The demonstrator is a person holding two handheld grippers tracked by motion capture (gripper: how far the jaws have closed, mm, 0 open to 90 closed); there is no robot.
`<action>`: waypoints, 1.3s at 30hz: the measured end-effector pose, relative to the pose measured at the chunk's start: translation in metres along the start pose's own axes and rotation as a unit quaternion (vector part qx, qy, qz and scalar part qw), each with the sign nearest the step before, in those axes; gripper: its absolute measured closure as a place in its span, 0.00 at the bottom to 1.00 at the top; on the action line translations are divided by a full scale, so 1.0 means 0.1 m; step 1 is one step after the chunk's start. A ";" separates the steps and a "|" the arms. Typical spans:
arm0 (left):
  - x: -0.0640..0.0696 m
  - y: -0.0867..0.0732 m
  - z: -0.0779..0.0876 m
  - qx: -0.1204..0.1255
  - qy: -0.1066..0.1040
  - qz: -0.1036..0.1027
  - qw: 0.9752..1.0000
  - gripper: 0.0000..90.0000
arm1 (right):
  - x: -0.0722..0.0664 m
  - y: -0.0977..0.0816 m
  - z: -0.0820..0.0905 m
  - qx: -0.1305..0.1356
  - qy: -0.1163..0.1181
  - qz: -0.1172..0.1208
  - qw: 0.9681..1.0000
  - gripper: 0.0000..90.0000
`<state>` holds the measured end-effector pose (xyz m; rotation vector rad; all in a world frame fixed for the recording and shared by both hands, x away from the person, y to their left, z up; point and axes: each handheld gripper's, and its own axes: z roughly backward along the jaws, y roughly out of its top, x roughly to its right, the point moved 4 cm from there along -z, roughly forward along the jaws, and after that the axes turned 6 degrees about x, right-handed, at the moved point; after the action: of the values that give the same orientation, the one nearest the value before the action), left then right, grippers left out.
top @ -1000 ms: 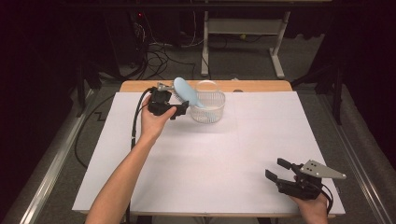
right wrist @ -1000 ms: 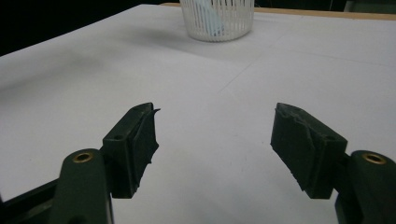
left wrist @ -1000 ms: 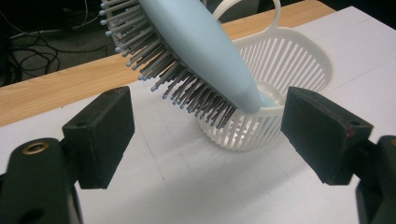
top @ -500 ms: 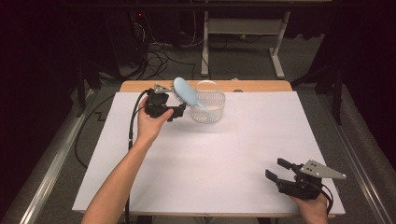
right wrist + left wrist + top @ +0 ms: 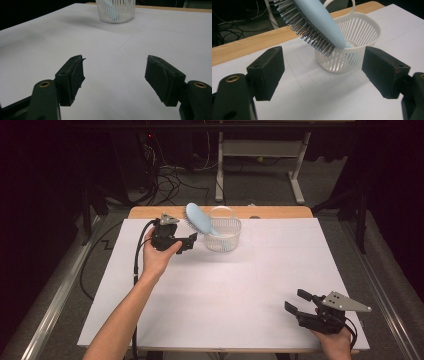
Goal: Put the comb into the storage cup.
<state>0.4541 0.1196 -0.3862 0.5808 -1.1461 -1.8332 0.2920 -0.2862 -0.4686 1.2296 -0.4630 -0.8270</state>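
Since a second ago the left gripper (image 5: 192, 241) has backed a little away from the white basket (image 5: 223, 236), jaws spread and empty. A blue hairbrush (image 5: 199, 219) leans in the basket. Well apart from the basket, the right gripper (image 5: 294, 303) waits, jaws spread, empty; no writing shows

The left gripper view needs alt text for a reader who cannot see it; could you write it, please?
A light blue hairbrush leans handle-down in a white slatted basket, bristles facing the camera. The open left gripper has its black jaws wide apart and clear of both, above a white table.
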 end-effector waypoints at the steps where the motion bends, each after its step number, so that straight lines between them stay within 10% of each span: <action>1: 0.01 0.00 0.01 0.001 0.000 0.000 1.000 0.21 | 0.00 0.00 0.00 0.000 0.000 0.000 1.000 0.35; 39: 0.12 -0.13 0.22 0.017 -0.015 -0.014 1.000 0.22 | 0.00 0.00 -0.01 -0.002 -0.002 -0.001 1.000 0.35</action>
<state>0.4263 0.1226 -0.3870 0.5927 -1.1965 -1.8551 0.2923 -0.2860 -0.4692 1.2256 -0.4628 -0.8317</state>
